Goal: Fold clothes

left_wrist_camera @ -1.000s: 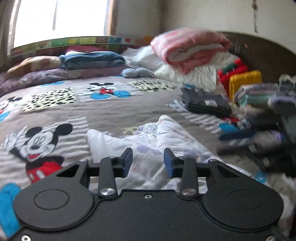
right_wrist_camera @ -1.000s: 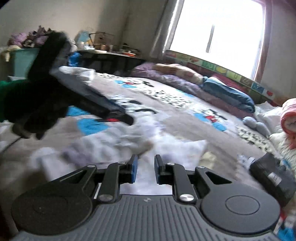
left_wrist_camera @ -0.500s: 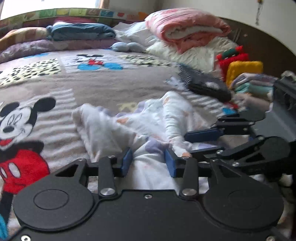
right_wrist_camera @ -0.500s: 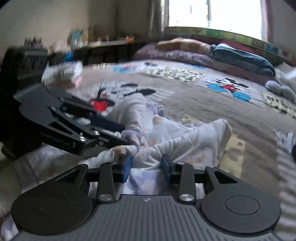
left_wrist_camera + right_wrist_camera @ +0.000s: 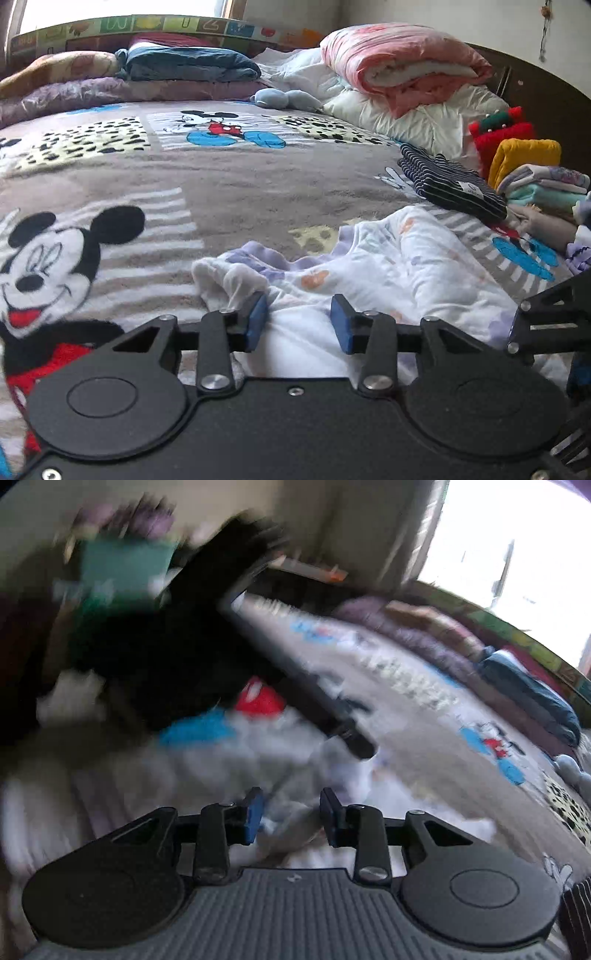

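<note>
A crumpled white garment with purple and orange prints (image 5: 388,273) lies on the Mickey Mouse blanket (image 5: 221,192). My left gripper (image 5: 298,323) is open, low over the garment's near part, cloth between its blue pads but not pinched. My right gripper (image 5: 291,814) is open above the same garment (image 5: 280,749), which is blurred in the right wrist view. The left gripper's dark body (image 5: 295,686) crosses the right wrist view. Part of the right gripper (image 5: 550,317) shows at the left wrist view's right edge.
A folded dark striped garment (image 5: 450,184) and a stack of folded clothes (image 5: 543,184) lie at the right. Pillows and a pink rolled quilt (image 5: 402,66) sit by the headboard. Folded bedding (image 5: 184,66) lines the window side.
The right gripper has swung away fast, up and back from the garment, blurring its view. The left gripper has shifted slightly over the cloth. Both jaws stay open.
</note>
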Tool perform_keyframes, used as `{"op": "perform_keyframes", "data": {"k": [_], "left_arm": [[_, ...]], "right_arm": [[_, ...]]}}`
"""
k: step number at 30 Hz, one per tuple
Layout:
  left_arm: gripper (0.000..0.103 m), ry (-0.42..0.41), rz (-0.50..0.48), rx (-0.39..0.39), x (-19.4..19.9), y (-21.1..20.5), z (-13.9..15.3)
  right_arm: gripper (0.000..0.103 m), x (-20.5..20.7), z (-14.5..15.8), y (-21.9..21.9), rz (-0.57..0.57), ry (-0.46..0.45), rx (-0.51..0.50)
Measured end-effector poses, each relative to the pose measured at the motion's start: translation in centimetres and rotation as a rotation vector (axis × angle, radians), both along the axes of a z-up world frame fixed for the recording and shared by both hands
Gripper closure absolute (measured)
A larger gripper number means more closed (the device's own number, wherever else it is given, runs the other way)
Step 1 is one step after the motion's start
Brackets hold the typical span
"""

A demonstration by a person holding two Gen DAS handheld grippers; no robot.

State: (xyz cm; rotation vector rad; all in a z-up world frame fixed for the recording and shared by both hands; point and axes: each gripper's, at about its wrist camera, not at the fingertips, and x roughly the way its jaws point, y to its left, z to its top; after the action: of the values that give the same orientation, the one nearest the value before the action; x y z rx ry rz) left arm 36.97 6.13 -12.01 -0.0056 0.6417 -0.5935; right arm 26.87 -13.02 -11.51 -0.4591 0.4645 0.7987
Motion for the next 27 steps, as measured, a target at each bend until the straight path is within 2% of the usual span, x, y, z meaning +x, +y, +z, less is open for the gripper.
{"op": "perform_keyframes", "data": {"k": [4, 7, 9, 12, 14, 15, 16, 20, 24, 27], "left_arm": [[0.062, 0.011, -0.001, -0.043, -0.2, 0.6, 0.5], [0.058, 0.020, 0.008, -0.153, -0.3, 2.1, 1.9], [0.058, 0.025, 0.042, -0.215, -0.1, 3.3, 2.6], [0.050, 0.044, 0.117, -0.234, 0.6, 4.6, 2.5], [0.049, 0.074, 0.158, -0.254, 1.2, 5.5, 2.0], [0.048, 0.098, 0.175, -0.274, 1.5, 5.9, 1.6], [0.047, 0.117, 0.188, -0.293, 1.8, 6.3, 1.4], [0.047, 0.154, 0.199, -0.341, 2.4, 6.8, 0.8], [0.047, 0.192, 0.195, -0.378, 3.1, 7.1, 0.6], [0.045, 0.225, 0.194, -0.388, 3.9, 7.3, 0.2]], "right_arm": [[0.069, 0.9, -1.2, 0.7, 0.006, 0.041, -0.030], [0.069, 0.8, -0.4, 0.6, 0.000, 0.048, -0.029], [0.068, 0.5, 0.9, -0.6, -0.018, 0.064, 0.040], [0.065, 0.4, 2.8, -2.8, -0.062, 0.087, 0.150], [0.059, 1.3, 3.6, -5.3, -0.132, 0.097, 0.237], [0.051, 2.0, 3.7, -6.7, -0.178, 0.107, 0.284], [0.047, 2.9, 3.7, -8.3, -0.233, 0.119, 0.333], [0.044, 6.3, 2.1, -13.1, -0.402, 0.172, 0.471], [0.038, 9.6, 0.3, -15.2, -0.417, 0.295, 0.594], [0.033, 11.6, -0.9, -15.9, -0.440, 0.359, 0.645]]}}
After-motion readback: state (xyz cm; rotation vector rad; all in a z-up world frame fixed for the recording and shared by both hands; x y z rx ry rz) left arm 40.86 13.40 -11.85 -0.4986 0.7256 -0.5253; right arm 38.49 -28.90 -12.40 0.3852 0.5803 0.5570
